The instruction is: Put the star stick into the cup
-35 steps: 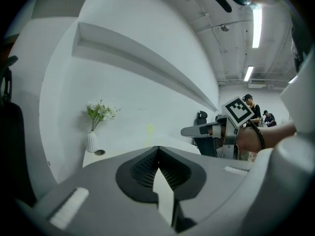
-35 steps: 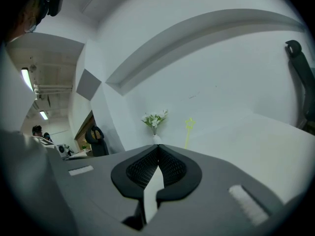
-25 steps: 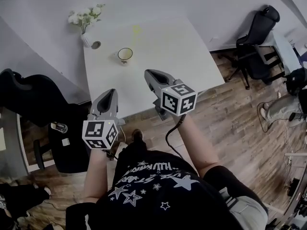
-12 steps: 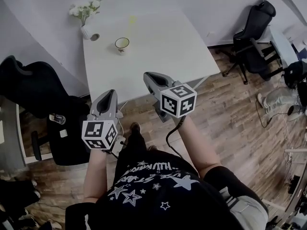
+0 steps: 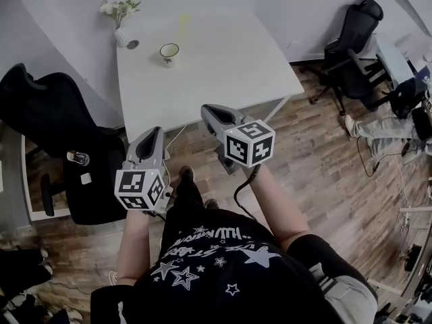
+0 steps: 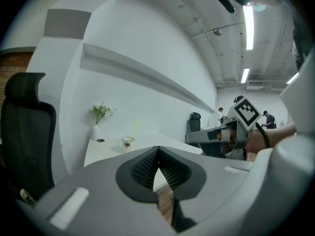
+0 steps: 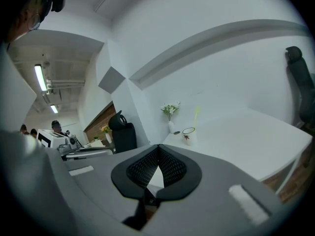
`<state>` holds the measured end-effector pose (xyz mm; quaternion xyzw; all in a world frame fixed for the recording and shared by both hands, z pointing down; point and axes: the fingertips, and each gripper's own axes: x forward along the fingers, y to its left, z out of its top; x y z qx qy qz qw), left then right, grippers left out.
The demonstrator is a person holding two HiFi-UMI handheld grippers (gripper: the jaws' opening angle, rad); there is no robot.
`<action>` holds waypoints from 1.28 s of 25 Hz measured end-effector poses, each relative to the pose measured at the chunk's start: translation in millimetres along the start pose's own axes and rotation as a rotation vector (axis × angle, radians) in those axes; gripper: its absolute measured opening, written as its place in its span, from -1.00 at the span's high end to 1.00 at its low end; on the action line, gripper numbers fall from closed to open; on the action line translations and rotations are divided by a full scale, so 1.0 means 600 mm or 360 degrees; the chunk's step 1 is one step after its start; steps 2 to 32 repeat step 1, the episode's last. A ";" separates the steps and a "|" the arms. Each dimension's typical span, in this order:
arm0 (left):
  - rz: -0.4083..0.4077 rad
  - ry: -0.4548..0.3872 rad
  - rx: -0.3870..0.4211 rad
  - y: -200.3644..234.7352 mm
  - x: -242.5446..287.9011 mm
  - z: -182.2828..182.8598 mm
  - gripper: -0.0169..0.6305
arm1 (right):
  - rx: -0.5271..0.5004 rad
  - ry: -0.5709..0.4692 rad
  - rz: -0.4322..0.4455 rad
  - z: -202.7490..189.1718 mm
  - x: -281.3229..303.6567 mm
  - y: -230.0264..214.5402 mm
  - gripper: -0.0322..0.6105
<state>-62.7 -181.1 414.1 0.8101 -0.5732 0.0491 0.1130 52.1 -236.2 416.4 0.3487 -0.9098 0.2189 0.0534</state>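
A small white cup (image 5: pixel 169 51) stands on the white table (image 5: pixel 223 66), far from me. A pale yellow star stick (image 5: pixel 182 24) lies on the table just beyond the cup, faint and blurred. My left gripper (image 5: pixel 154 131) hangs shut and empty over the wooden floor, short of the table's near edge. My right gripper (image 5: pixel 206 109) is also shut and empty, its tip near that edge. From the left gripper view, the cup (image 6: pixel 127 142) and stick (image 6: pixel 136 125) sit far ahead of the shut gripper (image 6: pixel 157 154). The right gripper view shows the cup (image 7: pixel 188 133) and stick (image 7: pixel 196 114) beyond its shut gripper (image 7: pixel 157 152).
A white vase of flowers (image 5: pixel 121 20) stands at the table's far left corner, left of the cup. A black office chair (image 5: pixel 47 120) is left of the table, and more chairs (image 5: pixel 351 39) stand to the right. A cable runs along the floor.
The table, cup and stick have shifted up and farther away in the head view, as I back off from the table. Both grippers stay shut and keep their places.
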 end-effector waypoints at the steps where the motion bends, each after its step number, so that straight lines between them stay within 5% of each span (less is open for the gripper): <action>1: 0.0001 0.0000 0.0000 -0.004 -0.005 -0.002 0.94 | 0.0000 0.0001 0.0002 -0.003 -0.006 0.003 0.85; 32: 0.0001 0.0000 0.0000 -0.004 -0.005 -0.002 0.94 | 0.0000 0.0001 0.0002 -0.003 -0.006 0.003 0.85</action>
